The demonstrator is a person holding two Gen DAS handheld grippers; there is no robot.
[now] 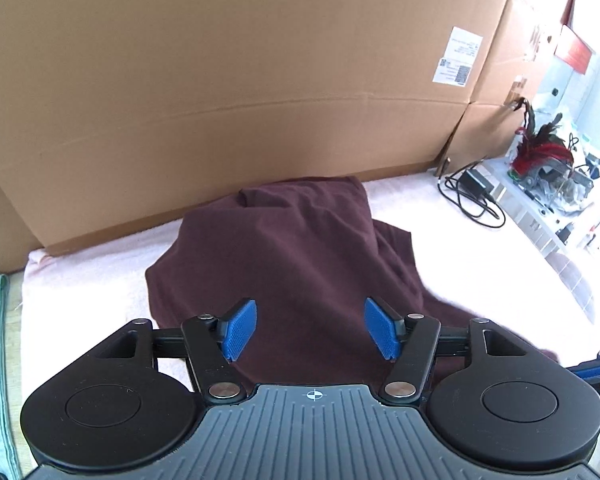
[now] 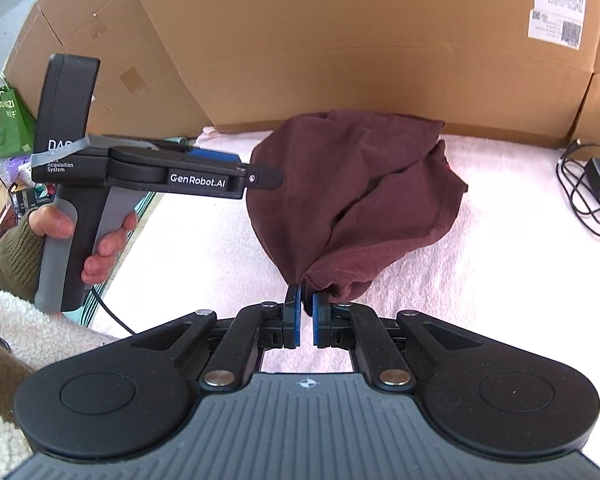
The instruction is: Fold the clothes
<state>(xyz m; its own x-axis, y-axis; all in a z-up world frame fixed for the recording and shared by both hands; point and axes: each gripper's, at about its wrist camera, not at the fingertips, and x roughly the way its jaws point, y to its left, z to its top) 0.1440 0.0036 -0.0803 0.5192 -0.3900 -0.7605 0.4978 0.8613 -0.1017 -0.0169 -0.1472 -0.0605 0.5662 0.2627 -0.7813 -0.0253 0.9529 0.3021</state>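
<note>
While the crumpled maroon cotton garment lies on the pale pink towel-covered tabletop | right tool pinches its near edge | left tool gapes wide above it, gripping nothing.

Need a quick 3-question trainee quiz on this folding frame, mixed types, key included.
1. True or false: the right gripper is shut on the maroon garment.
2. Multiple choice: what stands directly behind the garment? A) cardboard box B) laundry basket C) mirror
3. Fill in: the left gripper hovers over the garment with its jaws ____.

Key:
1. True; a bunched edge is pinched between its pads.
2. A
3. open; nothing is between its pads.
</note>
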